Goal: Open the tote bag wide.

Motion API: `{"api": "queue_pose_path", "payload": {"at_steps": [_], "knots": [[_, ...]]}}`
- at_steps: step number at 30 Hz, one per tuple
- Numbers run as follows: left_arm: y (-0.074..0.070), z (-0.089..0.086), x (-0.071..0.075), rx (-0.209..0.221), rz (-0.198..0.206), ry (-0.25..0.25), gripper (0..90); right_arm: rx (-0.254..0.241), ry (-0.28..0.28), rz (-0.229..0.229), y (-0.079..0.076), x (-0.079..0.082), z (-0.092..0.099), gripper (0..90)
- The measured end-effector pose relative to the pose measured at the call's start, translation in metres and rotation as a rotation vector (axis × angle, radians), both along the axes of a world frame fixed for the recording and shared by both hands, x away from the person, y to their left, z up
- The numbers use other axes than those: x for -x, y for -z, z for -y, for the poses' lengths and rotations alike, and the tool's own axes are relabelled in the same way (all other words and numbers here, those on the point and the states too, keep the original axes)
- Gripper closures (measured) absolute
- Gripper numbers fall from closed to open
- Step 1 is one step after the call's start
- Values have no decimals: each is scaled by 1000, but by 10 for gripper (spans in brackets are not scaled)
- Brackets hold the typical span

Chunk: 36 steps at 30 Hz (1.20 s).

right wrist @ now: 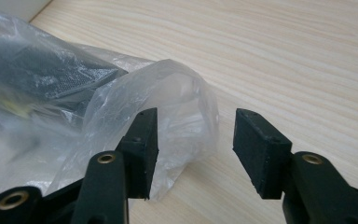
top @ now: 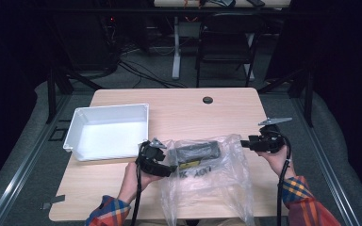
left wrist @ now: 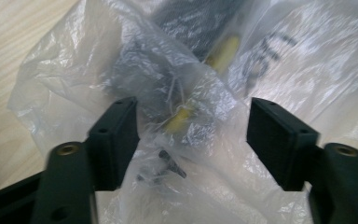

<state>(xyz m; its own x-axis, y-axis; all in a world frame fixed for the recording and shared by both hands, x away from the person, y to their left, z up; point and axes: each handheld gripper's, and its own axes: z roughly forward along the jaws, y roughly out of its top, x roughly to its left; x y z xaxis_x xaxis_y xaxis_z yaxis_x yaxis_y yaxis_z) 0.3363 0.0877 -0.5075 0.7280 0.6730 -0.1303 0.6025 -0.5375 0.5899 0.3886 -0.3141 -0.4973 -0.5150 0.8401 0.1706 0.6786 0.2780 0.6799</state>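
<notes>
Left hand-held gripper (left wrist: 191, 140): jaws apart, clear plastic bag (left wrist: 279, 70) between them, unpinched. Right hand-held gripper (right wrist: 196, 149): jaws apart, bag corner beside one jaw, ungripped. Black device (top: 195, 151) inside bag.

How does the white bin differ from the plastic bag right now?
The white bin is rigid, opaque and looks empty; the plastic bag is limp, see-through and holds a dark object. The bin stands apart at the table's left, while the bag lies crumpled between the open left gripper and open right gripper. Both rest on the wooden table.
</notes>
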Motion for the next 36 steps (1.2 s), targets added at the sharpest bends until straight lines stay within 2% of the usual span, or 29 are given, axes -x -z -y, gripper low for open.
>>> {"api": "queue_pose_path", "payload": {"at_steps": [1,2,6,8,10,13,16,18,19,20,22,25,26,28,30,31,36], "knots": [[2,1,0,-24,6,-6,482,-4,1,12,-1,1,2,481],[5,2,-1,-31,2,-7,539,-5,1,14,-2,2,3,476],[11,1,-4,-34,7,-8,783,-16,1,30,-9,10,5,459],[12,-1,-5,-25,16,-11,870,-25,-9,42,-11,15,5,447],[11,-1,-5,-18,25,-14,900,-43,-29,40,-13,19,5,432],[9,-2,-5,-17,38,-25,900,-80,-89,26,-16,25,1,401],[8,-3,-5,-14,48,-37,900,-76,-134,29,-19,33,-4,378],[8,-4,-6,-13,50,-41,900,-76,-161,6,-19,36,-9,373],[8,-4,-6,-14,50,-45,900,-57,-179,-27,-17,36,-12,375],[8,-4,-7,-14,50,-47,900,-43,-180,-38,-14,37,-14,384],[9,-5,-8,-17,55,-55,900,-17,-196,-74,-7,37,-20,457],[9,-6,-9,-28,61,-60,900,7,-221,-110,2,35,-26,648],[9,-7,-9,-25,63,-63,900,11,-226,-119,4,35,-27,732],[7,-8,-8,-16,66,-68,900,16,-230,-120,7,34,-30,826],[5,-9,-7,-5,59,-71,822,14,-220,-103,8,33,-30,876],[3,-9,-6,3,53,-77,728,13,-217,-102,7,33,-30,886],[-6,-4,6,35,59,-80,457,4,-196,-64,5,34,-31,893]]}}
